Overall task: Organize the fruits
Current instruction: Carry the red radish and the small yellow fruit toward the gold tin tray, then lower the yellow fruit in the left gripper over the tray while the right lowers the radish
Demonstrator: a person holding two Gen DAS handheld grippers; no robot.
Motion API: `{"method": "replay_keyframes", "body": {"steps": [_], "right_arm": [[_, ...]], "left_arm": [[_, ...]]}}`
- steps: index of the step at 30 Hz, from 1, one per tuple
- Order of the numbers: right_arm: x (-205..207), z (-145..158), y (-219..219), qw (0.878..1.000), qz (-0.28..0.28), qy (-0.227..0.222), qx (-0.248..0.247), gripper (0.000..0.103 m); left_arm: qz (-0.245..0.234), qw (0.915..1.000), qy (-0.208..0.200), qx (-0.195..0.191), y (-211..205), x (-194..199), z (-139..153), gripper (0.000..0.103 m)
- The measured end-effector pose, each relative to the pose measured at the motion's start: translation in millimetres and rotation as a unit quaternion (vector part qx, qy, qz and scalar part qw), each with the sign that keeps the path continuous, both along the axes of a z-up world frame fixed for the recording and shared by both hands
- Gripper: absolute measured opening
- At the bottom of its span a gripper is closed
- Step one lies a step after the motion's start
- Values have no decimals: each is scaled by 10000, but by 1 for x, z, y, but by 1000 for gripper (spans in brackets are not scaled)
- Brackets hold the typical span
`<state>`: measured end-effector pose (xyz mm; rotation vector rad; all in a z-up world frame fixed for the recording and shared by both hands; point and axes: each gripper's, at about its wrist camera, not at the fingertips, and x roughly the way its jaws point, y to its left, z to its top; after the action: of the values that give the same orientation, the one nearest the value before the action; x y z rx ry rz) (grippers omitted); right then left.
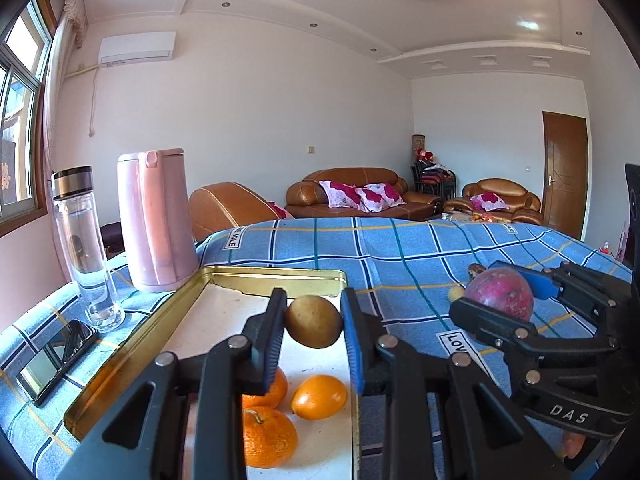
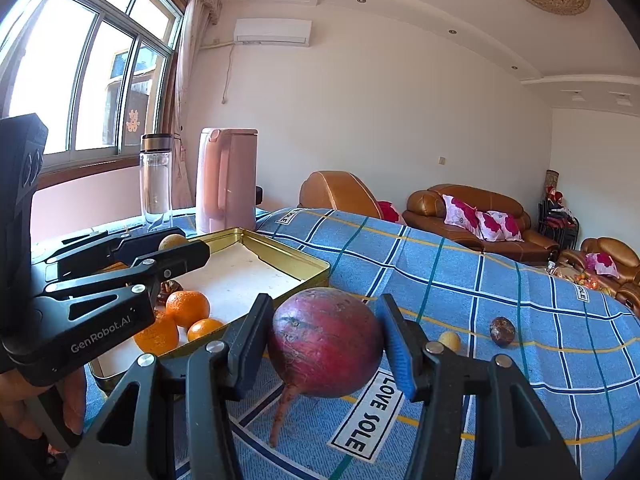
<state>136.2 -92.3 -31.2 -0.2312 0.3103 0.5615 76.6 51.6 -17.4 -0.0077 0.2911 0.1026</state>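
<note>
My left gripper is shut on a small brown-yellow round fruit, held above the gold tin tray. Three oranges lie at the tray's near end. My right gripper is shut on a large red-purple round root whose tail hangs down, just above the blue checked cloth to the right of the tray. The left wrist view shows that root at the right. A small yellow fruit and a dark brown fruit lie loose on the cloth beyond it.
A pink kettle and a clear bottle stand behind the tray's far left corner. A phone lies left of the tray. The table's far edge drops off toward brown sofas.
</note>
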Motion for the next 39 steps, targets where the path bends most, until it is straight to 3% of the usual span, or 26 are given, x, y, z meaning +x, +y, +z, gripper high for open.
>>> {"method": "replay_keyframes", "body": {"steps": [39], "right_arm": [[-10,-8,85,9955,906,277,-89,55]], "left_arm": [[780,9962,383,-89,80,-4,-10,29]]}}
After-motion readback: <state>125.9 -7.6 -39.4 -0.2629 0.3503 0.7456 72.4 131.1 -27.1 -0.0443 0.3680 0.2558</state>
